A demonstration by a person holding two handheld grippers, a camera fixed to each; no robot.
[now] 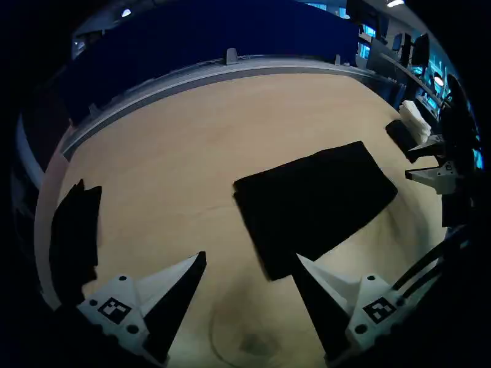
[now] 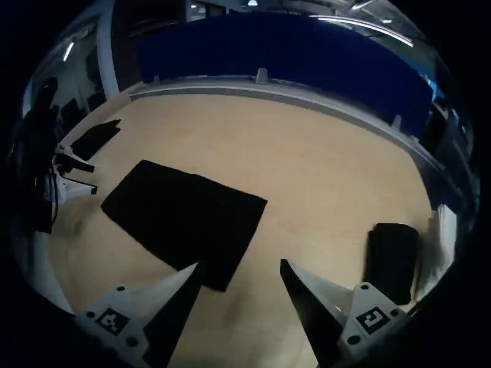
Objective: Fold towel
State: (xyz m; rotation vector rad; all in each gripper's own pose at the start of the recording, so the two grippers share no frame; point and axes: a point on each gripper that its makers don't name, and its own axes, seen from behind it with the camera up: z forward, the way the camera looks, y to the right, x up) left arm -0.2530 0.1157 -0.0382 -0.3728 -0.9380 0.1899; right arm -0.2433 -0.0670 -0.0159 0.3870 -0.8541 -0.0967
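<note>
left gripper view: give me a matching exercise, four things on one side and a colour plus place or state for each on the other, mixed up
Things:
1. towel
2. partition
3. folded cloth
4. left gripper

Descriptions:
a. white, near the far right edge of the table
b. open, holding nothing
c. black, lying mid-table
d. blue, standing behind the table

Pairs: 1-c; 2-d; 3-a; 4-b

Towel (image 1: 313, 208) flat on table (image 1: 184, 153), between left hand-held gripper (image 1: 249, 254) and right hand-held gripper (image 2: 240, 262), partition (image 1: 215, 37) behind.
</note>
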